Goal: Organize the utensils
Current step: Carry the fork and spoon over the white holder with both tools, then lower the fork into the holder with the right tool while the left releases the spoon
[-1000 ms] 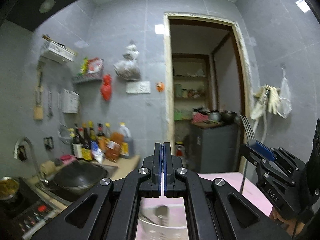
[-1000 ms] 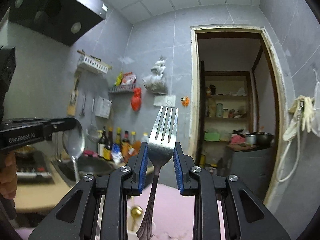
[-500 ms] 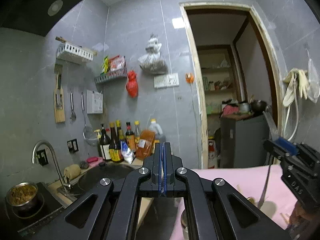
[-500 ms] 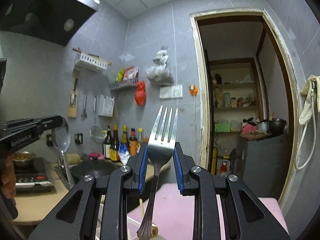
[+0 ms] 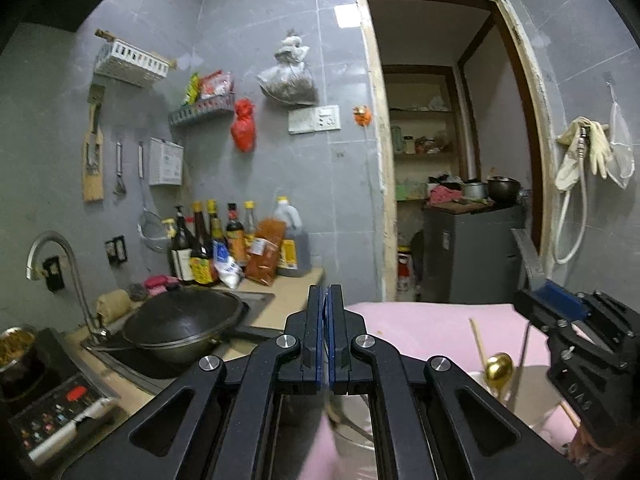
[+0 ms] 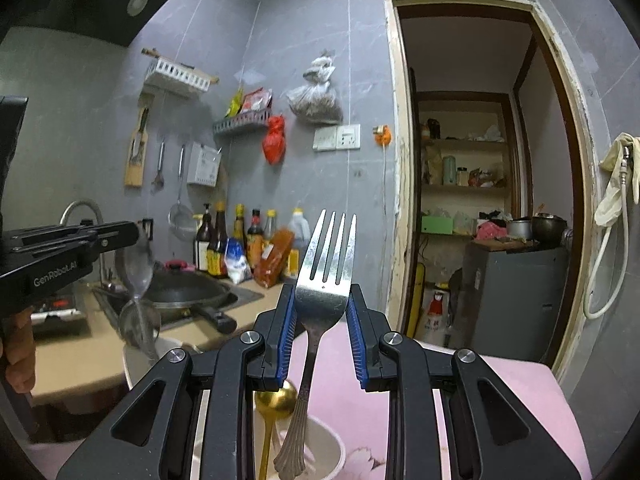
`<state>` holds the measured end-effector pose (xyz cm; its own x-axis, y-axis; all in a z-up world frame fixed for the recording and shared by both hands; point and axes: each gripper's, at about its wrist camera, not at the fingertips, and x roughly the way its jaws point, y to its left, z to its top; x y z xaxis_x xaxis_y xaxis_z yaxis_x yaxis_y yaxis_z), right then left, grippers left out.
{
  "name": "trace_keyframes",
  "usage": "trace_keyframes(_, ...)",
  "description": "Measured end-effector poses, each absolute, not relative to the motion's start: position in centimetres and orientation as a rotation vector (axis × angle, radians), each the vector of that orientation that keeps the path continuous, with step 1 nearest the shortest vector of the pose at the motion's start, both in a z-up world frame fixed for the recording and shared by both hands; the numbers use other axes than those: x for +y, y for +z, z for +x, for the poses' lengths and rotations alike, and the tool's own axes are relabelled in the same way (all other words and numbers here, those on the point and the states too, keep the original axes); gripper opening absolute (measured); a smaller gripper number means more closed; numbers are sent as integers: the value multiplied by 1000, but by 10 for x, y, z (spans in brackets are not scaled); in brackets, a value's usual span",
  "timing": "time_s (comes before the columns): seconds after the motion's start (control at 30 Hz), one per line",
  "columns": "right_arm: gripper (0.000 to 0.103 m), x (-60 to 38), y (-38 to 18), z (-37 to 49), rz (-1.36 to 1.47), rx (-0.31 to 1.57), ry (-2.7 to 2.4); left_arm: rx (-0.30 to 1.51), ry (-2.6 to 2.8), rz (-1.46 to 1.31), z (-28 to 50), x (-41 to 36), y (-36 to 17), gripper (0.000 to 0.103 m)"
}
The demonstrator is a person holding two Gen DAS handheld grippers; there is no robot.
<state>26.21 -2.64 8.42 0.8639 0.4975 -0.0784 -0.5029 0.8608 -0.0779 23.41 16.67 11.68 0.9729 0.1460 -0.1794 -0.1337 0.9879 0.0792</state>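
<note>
My right gripper [image 6: 322,296] is shut on a steel fork [image 6: 326,264], tines up; its patterned handle hangs into a white cup [image 6: 334,450] that also holds a gold spoon [image 6: 276,400]. My left gripper [image 5: 325,296] is shut, fingers pressed together. In the right wrist view the left gripper [image 6: 128,234] grips a silver spoon [image 6: 138,272], blurred, hanging above a white container [image 6: 134,360]. The left wrist view shows the right gripper [image 5: 560,312] at the right with the fork [image 5: 528,256], the gold spoon [image 5: 498,366] and a chopstick [image 5: 478,340] below it.
A pink cloth [image 5: 420,324] covers the table. To the left are a black wok [image 5: 180,328] in the sink, a tap [image 5: 60,264], an induction hob [image 5: 52,412] and sauce bottles [image 5: 224,240]. An open doorway [image 5: 448,160] lies ahead. A hand [image 6: 16,344] holds the left gripper.
Both grippers have sunk toward the table, still gripping the spoon and the fork. The cup, gold spoon and chopstick have come into view beneath them.
</note>
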Motion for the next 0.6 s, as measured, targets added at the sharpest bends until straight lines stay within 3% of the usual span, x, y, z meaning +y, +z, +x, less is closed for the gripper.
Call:
trace_keyframes(0.4,26,-32,81,260,-93,120,558,303,-32,-148,241,177,115,7)
trace_keyframes(0.47,26,-35,86,259,-75,112,564,314,-44,-174,241,179,117,14)
trace_keyframes(0.53,26,-38,91,257,-57,104,570,306,-52,-197,238,180,121,34)
trace_keyframes(0.6,28,-40,96,254,-44,94,575,283,-61,-214,233,181,126,37)
